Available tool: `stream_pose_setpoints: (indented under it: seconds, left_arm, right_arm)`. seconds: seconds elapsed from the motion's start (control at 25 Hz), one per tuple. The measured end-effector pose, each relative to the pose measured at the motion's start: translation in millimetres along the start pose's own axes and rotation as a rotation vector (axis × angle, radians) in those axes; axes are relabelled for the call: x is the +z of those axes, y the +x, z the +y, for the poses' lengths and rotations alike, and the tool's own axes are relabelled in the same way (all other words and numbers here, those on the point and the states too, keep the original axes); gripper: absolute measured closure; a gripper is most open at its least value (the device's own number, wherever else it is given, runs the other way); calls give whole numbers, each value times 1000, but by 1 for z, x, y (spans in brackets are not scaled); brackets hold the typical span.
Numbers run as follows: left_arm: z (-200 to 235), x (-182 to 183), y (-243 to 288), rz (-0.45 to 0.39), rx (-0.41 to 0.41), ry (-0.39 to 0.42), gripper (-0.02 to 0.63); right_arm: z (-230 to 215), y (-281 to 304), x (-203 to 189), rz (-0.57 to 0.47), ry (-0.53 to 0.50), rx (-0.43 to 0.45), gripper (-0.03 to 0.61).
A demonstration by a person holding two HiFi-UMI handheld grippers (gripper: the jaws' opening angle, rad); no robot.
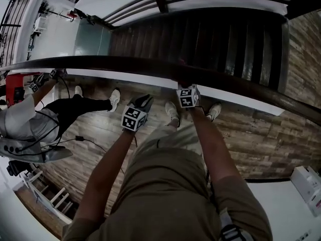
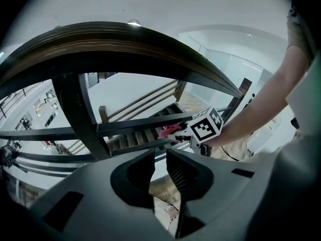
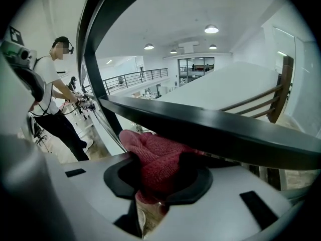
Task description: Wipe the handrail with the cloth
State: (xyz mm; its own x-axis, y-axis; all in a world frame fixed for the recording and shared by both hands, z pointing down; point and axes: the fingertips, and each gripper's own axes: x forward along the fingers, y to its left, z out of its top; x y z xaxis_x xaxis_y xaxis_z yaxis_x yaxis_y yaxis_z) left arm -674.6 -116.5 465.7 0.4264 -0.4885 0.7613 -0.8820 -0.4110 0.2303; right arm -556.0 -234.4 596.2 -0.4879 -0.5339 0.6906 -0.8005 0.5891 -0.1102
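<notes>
The dark wooden handrail [image 1: 125,64] curves across the head view; in the left gripper view the handrail [image 2: 115,39] arches overhead. My right gripper [image 1: 184,86] reaches in just below it, shut on a bunched red cloth [image 3: 145,142]. In the right gripper view the gripper [image 3: 160,158] holds the cloth up against a dark horizontal bar [image 3: 215,129] of the railing. The left gripper view shows that cloth [image 2: 170,130] at the same bar [image 2: 140,127]. My left gripper [image 1: 146,98] hangs short of the rail, to the left of the right one. Its jaws [image 2: 160,154] stand slightly apart with nothing between them.
A second person [image 1: 30,124] stands at the railing to the left, also holding grippers. Dark stairs [image 1: 200,39] drop away beyond the rail. A thick post [image 2: 75,114] of the railing stands left of my left gripper. A white box [image 1: 308,185] sits at the right.
</notes>
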Motion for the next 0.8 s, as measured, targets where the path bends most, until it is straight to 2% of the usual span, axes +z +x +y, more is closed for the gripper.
stream_pose_setpoints:
  seconds: [0.4, 0.64, 0.72, 0.8]
  left_arm:
    - [65, -13, -24, -38, 46, -85, 541]
    - [108, -39, -42, -49, 78, -142, 541]
    - [107, -46, -40, -62, 91, -157, 541]
    - [82, -47, -15, -73, 101, -155, 541]
  right_arm:
    - [91, 63, 44, -16, -58, 87, 459]
    - [150, 106, 59, -24, -55, 109, 459]
    - [155, 115, 52, -30, -45, 108, 459]
    - [136, 116, 32, -47, -59, 120, 459]
